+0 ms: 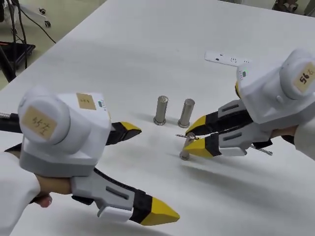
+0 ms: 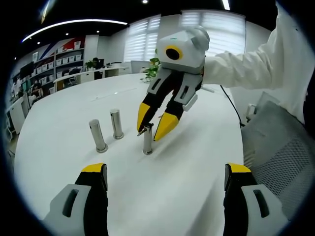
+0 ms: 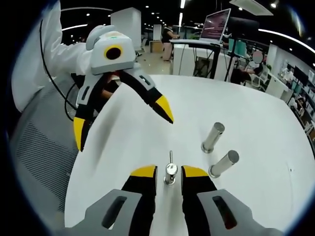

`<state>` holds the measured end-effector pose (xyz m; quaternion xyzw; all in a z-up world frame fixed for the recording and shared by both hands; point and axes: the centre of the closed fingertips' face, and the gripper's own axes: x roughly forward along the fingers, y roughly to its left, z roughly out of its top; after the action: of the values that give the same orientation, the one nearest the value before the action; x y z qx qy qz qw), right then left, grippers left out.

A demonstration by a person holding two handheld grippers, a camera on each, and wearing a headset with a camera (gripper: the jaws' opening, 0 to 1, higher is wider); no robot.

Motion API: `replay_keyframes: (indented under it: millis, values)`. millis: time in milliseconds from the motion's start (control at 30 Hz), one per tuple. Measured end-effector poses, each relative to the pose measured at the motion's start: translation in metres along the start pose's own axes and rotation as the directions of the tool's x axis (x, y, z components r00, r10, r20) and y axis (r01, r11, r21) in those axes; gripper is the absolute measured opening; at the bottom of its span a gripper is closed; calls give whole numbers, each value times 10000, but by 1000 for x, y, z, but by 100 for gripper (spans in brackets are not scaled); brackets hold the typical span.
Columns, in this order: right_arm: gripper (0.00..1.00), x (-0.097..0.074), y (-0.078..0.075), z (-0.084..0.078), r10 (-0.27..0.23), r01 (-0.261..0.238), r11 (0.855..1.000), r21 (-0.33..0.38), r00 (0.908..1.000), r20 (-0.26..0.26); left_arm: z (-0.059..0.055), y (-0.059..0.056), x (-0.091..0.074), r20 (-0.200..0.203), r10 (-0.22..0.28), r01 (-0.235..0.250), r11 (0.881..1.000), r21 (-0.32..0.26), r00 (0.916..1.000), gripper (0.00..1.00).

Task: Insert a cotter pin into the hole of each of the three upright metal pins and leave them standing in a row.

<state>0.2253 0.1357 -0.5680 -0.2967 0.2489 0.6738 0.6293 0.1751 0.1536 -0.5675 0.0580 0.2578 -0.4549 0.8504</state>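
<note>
Three smooth, cylindrical metal pins with flared bases are set upright on the matte white table (image 1: 147,49). The far-left pin (image 1: 161,109) and far-right pin (image 1: 186,113) are paired, and the third pin (image 2: 147,142) is set nearer. One thin wire cotter pin (image 3: 171,158) is seen crosswise at its top, between the right gripper's (image 3: 169,172) narrowed yellow-tipped jaws. Whether anything is clamped cannot be told. The left gripper's (image 1: 159,172) jaws are spread wide, well apart from the pins.

Daylight is coming through the blinded windows (image 2: 147,37) on the far wall, a curved ceiling light strip (image 2: 74,23) is glowing overhead, shelves (image 2: 54,59) are lining one side, and a grey mesh chair (image 2: 280,152) is sitting beside the wide white table (image 2: 206,162).
</note>
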Motion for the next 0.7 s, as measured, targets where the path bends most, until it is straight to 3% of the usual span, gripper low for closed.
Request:
replay_keyframes:
  millis: [167,400,567,700]
  values:
    - [21,-5,1,1,-195,197,9991,370,9998,-52,3,2,-2,90,80,-80,10000,-26,9999,99]
    - [38,-17,1,4,-737,709,9902,1207,9971,188,8,3,-5,305,133,-127,9997,-196,9994,99]
    - [50,-30,-2,4,-1522,1428,9764,1621,9873,466,12,1,-6,383,42,-33,9997,-246,9993,99]
    - [56,-41,2,3,-1842,1693,9646,2024,9812,572,15,1,-7,344,17,-7,9995,-303,9994,99]
